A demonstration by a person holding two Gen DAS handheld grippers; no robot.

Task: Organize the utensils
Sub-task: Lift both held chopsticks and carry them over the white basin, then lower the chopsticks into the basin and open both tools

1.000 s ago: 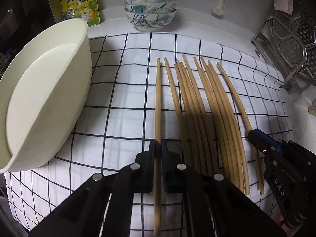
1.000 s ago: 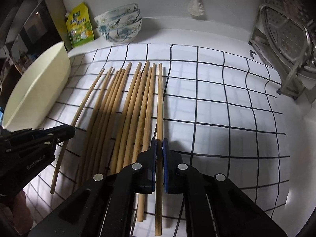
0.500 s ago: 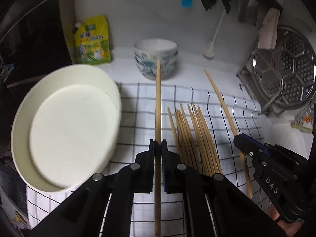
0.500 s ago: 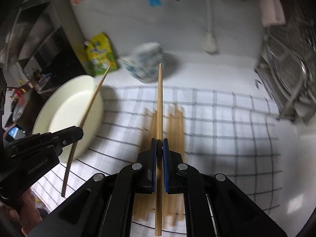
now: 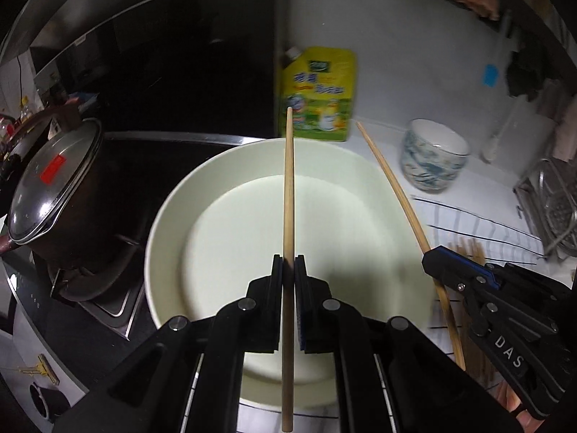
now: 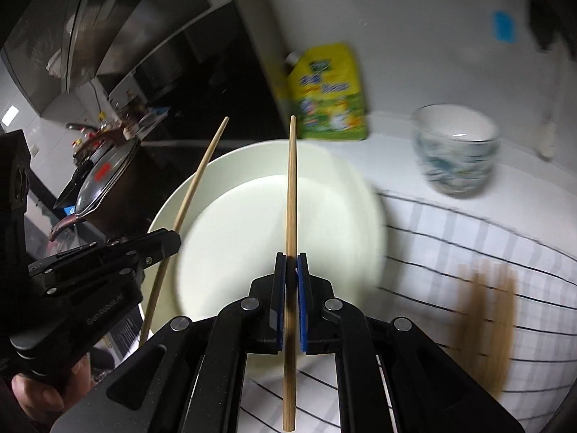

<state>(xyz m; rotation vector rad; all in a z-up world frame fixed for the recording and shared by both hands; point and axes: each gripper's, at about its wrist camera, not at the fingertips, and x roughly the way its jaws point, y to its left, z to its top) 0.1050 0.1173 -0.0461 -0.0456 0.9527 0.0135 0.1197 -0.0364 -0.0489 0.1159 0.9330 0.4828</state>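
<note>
Left wrist view: the left gripper [image 5: 288, 270] is clamped on one chopstick [image 5: 287, 195], which runs straight out between its jaws over the cream basin [image 5: 169, 216]. The right gripper [image 6: 291, 270] likewise pinches its own chopstick [image 6: 291, 187], tip over the basin's far rim. The step in hand looks like carrying both sticks to the basin; next, I judge, each should be lowered inside and let go so neither rolls off the rim. The other chopsticks [image 6: 487, 310] lie bundled on the checked cloth [image 6: 450, 245], well apart to the right.
</note>
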